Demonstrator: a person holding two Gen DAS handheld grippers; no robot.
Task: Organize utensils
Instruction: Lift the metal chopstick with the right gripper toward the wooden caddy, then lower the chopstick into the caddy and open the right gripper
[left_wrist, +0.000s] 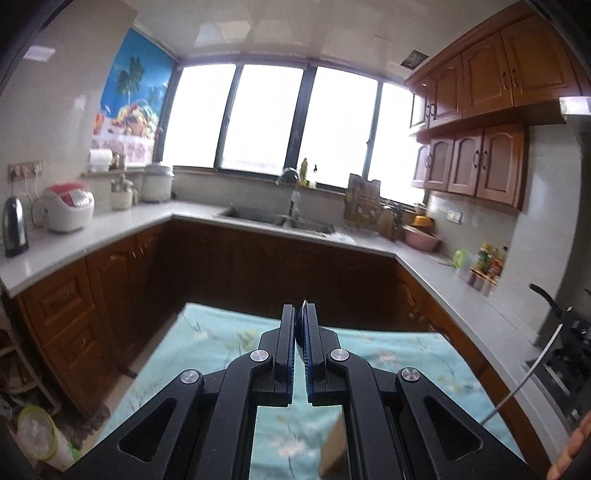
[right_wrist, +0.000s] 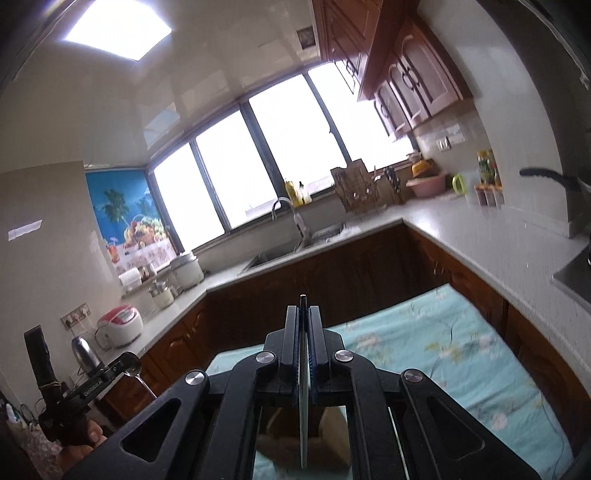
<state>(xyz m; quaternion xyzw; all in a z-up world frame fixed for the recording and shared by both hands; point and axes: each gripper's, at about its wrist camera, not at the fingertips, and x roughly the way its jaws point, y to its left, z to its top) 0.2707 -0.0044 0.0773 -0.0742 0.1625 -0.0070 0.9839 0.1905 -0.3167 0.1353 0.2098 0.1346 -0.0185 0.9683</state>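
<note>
Bright windows (left_wrist: 269, 118), wooden cabinets (left_wrist: 487, 162)

1. The left wrist view is taken from just behind its jaws, looking forward and slightly down toward the sink (left_wrist: 275, 218) and window (left_wrist: 266, 118).
2. The right wrist view is taken likewise, but tilted.
3. The sink (right_wrist: 291, 247), window (right_wrist: 258, 155) and floral-clothed worktop (left_wrist: 221, 336) (right_wrist: 424, 343) beyond the jaws are shared.
</note>
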